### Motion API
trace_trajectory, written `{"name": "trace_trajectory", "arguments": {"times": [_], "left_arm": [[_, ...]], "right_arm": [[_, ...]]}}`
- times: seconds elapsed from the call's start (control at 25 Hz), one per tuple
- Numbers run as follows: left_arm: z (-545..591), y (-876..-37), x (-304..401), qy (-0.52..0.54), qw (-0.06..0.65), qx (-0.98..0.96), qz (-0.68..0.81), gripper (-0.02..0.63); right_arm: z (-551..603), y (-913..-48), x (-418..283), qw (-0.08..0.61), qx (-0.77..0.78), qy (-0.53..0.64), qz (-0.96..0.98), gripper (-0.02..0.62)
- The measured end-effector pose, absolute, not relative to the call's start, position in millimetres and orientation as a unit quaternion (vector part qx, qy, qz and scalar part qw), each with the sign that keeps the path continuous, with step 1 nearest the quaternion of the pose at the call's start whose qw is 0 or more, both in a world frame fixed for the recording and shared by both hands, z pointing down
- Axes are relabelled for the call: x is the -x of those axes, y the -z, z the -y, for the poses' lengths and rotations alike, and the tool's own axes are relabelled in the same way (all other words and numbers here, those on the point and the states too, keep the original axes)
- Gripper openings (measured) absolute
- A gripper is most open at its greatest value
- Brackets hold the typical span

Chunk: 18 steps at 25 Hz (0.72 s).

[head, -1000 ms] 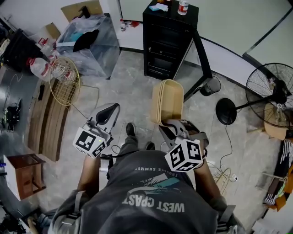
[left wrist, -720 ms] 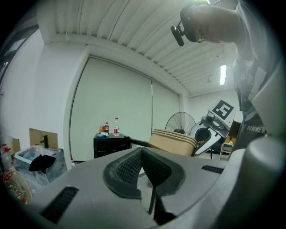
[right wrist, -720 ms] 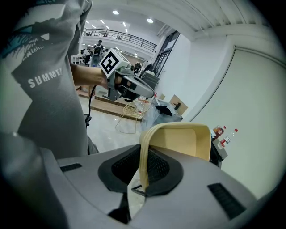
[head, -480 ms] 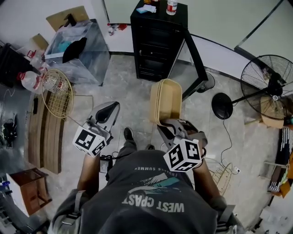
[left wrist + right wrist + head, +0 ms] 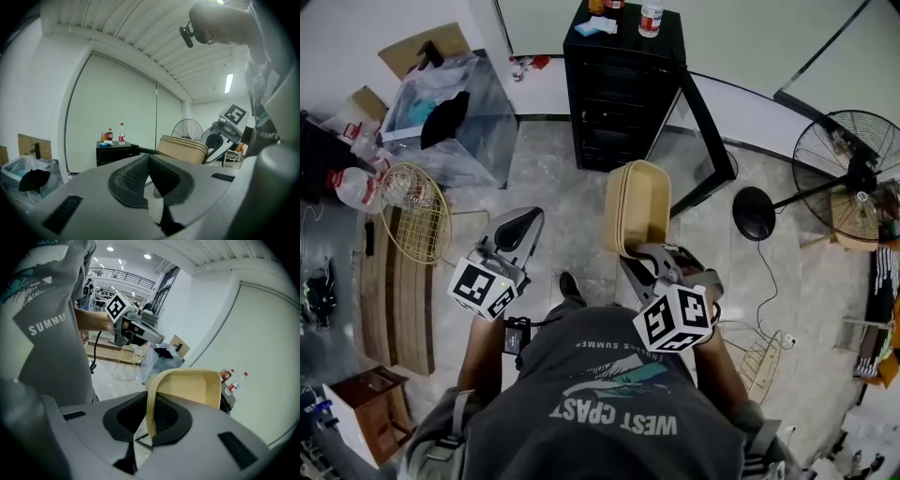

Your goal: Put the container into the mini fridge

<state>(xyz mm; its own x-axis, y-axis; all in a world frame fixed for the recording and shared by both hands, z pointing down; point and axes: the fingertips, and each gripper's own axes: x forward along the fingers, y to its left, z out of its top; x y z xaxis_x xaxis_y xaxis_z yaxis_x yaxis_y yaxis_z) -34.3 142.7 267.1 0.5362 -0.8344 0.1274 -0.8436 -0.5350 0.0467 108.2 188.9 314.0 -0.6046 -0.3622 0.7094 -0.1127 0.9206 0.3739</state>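
A tan, oblong container (image 5: 639, 206) stands on edge in front of me, its rim pinched by my right gripper (image 5: 639, 253), which is shut on it. In the right gripper view the container's wall (image 5: 197, 387) rises from between the pads. The black mini fridge (image 5: 619, 94) stands ahead against the wall, its door (image 5: 701, 127) swung open to the right. My left gripper (image 5: 523, 225) is held out to the left of the container, shut and empty. The left gripper view shows its pads (image 5: 140, 173) meeting, with the container (image 5: 183, 149) and the fridge (image 5: 115, 152) beyond.
Bottles (image 5: 650, 17) stand on top of the fridge. A clear plastic bin (image 5: 450, 108) and a wire basket (image 5: 417, 211) lie at the left, with wooden planks (image 5: 394, 291) below them. A standing fan (image 5: 853, 159) and its black base (image 5: 754, 214) are at the right.
The fridge, bin and fan have shifted left and down in the head view as I moved toward the fridge. Both grippers keep their pose, and the container stays in the right one.
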Motion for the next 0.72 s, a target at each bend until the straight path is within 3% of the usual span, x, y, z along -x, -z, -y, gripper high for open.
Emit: {"name": "trace_trajectory", "arguments": {"times": [0.72], "left_arm": [[-73.0,-269.5,124.0,-0.029,0.047,-0.897,0.438,0.014]], "right_arm": [[-128.5,-313.8,-22.0,0.443,-0.186,0.141,0.866,0.046]]}}
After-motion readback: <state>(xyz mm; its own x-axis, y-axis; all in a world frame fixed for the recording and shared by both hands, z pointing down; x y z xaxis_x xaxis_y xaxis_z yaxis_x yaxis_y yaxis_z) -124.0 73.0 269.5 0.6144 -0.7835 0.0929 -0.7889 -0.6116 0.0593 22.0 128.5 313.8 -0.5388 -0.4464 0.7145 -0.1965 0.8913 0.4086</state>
